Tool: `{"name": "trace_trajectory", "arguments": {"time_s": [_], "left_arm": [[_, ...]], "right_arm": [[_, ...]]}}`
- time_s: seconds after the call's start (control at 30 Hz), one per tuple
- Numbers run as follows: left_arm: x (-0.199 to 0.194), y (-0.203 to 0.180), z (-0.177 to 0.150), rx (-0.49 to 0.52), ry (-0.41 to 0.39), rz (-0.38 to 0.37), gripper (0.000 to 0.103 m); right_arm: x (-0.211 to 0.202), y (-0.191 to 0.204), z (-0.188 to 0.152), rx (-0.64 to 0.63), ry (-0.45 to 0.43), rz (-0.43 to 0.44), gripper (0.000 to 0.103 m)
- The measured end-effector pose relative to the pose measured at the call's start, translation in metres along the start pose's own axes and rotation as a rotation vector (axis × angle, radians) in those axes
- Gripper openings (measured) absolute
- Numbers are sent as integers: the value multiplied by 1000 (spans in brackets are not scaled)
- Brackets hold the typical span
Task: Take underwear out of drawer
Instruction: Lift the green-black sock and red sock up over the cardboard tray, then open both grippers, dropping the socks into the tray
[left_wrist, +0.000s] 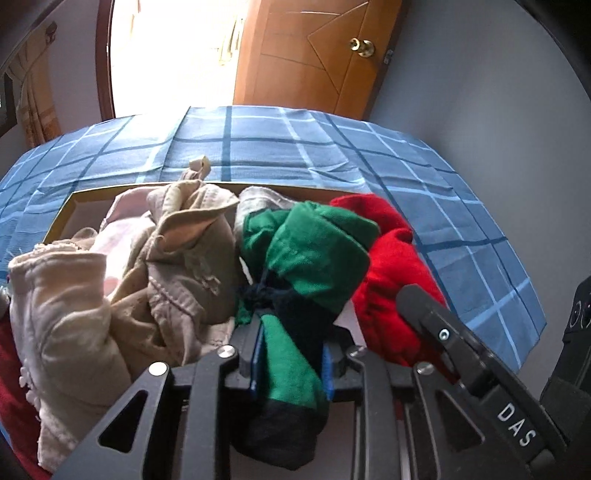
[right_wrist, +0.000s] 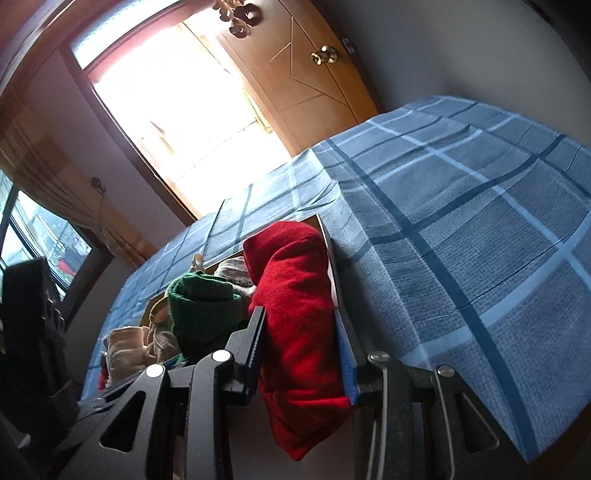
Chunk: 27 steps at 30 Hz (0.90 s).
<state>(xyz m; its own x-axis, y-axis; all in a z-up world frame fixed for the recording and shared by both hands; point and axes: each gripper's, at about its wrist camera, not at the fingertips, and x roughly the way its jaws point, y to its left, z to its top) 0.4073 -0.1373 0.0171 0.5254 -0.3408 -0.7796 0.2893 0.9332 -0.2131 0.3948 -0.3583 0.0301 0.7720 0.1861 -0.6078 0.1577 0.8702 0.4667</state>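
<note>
Both pieces are gripped but not yet out. The left claw (left_wrist: 291, 354) pinches the green underwear (left_wrist: 306, 258) and the right claw (right_wrist: 301, 350) pinches the red underwear (right_wrist: 295, 295), at the near edge of the drawer (left_wrist: 64, 214) on the bed (left_wrist: 258, 147). 2 lifts remain; the beige garments (left_wrist: 177, 251) lie untouched.

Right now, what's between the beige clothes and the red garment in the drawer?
The green garment, clamped in the left gripper, lies between the beige clothes and red garment; left wrist view.
</note>
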Motion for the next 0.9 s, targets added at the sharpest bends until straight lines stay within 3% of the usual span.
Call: {"name": "trace_trajectory", "arguments": {"time_s": [0.1,0.17,0.27,0.33,0.43,0.57,0.73,0.9], "left_arm": [[3,-3,0,26,3,0,29],[5,-10,-1,76,4,-1,44],[5,-26,-8,153,-15,51,51],[1,-28,-9,149,-23,64,52],[-10,-27,-12,132,-38,37,65],[-26,-28,-17,116,-68,22,83],[-50,-35,-27,153,-165,132,100],[-75,-31,-39,151,-229,164,101]], "right_arm": [[7,-5,0,28,13,37,39],[7,-9,0,52,3,68,41],[6,-9,1,63,7,102,48],[5,-7,1,55,15,110,50],[-3,-10,-1,76,-1,134,56],[-25,-10,-6,79,-68,159,57],[-48,-5,-9,44,-116,146,57],[-71,-3,-15,13,-160,77,58]]}}
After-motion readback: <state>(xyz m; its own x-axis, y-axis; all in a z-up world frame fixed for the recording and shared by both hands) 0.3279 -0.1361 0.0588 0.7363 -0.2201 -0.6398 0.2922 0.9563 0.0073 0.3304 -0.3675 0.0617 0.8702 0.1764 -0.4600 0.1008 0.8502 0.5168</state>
